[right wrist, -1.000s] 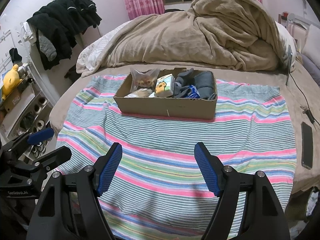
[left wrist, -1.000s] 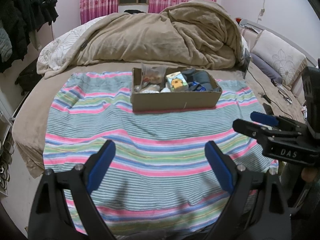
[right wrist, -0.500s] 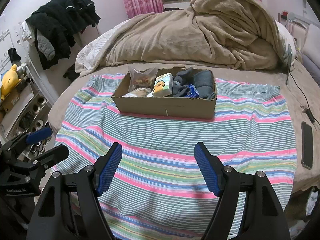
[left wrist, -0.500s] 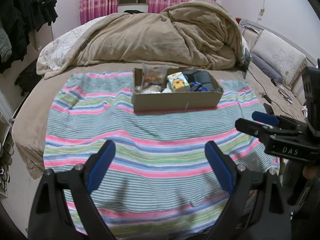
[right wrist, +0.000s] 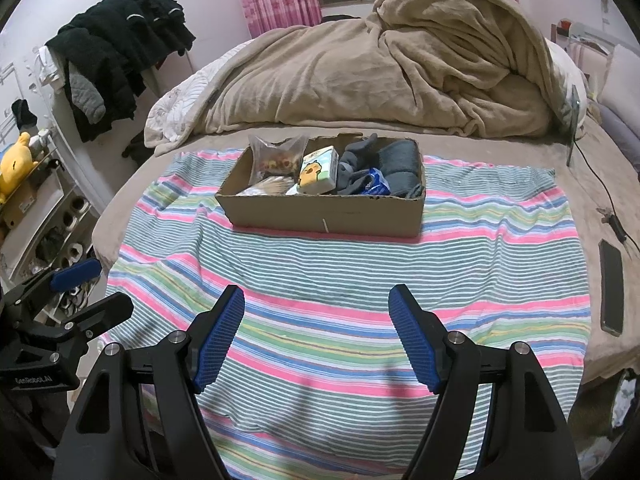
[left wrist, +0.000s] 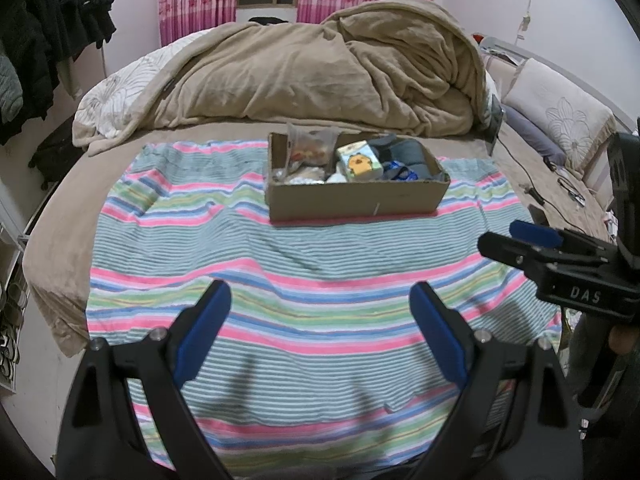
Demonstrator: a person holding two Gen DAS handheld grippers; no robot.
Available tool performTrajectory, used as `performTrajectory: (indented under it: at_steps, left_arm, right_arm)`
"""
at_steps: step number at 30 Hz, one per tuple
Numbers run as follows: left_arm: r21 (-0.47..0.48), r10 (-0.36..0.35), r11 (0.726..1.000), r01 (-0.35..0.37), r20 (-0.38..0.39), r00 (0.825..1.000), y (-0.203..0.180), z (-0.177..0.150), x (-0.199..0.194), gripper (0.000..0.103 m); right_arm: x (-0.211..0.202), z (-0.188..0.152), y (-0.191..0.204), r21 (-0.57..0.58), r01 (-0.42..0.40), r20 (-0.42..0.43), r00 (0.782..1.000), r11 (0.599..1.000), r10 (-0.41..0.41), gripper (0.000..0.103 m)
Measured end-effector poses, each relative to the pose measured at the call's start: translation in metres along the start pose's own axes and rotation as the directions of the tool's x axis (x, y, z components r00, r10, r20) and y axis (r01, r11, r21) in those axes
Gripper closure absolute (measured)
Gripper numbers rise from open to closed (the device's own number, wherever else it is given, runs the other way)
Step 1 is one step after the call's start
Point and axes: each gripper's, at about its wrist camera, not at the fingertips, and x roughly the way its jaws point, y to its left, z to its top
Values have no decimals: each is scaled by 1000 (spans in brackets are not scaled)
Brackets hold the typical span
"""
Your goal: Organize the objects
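Observation:
A shallow cardboard box stands at the far side of a striped towel on the bed. Inside it are a clear snack bag, a tissue pack with a yellow cartoon, grey socks and a small blue packet. My left gripper hangs open over the towel's near part, nothing between its blue pads. My right gripper is open too, empty, well short of the box. The left gripper also shows at the right wrist view's left edge.
A heaped beige blanket fills the bed behind the box. A dark phone and a cable lie right of the towel. Pillows sit at the right, dark clothes hang at the left, and a shelf with a yellow plush stands beside the bed.

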Motion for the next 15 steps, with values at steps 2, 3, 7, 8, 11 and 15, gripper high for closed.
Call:
performTrajectory:
  at_steps: [2, 3, 7, 8, 11, 15]
  left_arm:
    - [-1, 0, 1000, 0, -1, 1000, 1, 0, 1, 11]
    - [-1, 1, 1000, -1, -1, 1000, 1, 0, 0, 11]
    - [-1, 0, 1000, 0, 0, 1000, 2, 0, 0, 11]
    - [-1, 0, 1000, 0, -1, 1000, 2, 0, 0, 11]
    - [-1, 0, 1000, 0, -1, 1000, 2, 0, 0, 11]
    - [-8, 1, 1000, -1, -1, 1000, 5, 0, 1, 11]
  right_arm:
    - [0, 0, 0, 1, 1, 0, 1000, 1000, -1, 26]
    - [0, 0, 0, 1, 1, -2, 1000, 1000, -1, 25]
    - [0, 0, 0, 1, 1, -1, 1000, 1000, -1, 26]
    - [0, 0, 0, 0, 2, -1, 1000, 1000, -2, 25]
    - [0, 0, 0, -1, 0, 0, 1000, 1000, 0, 25]
    - [1, 1, 1, -4, 3, 0, 1000, 1000, -3, 25]
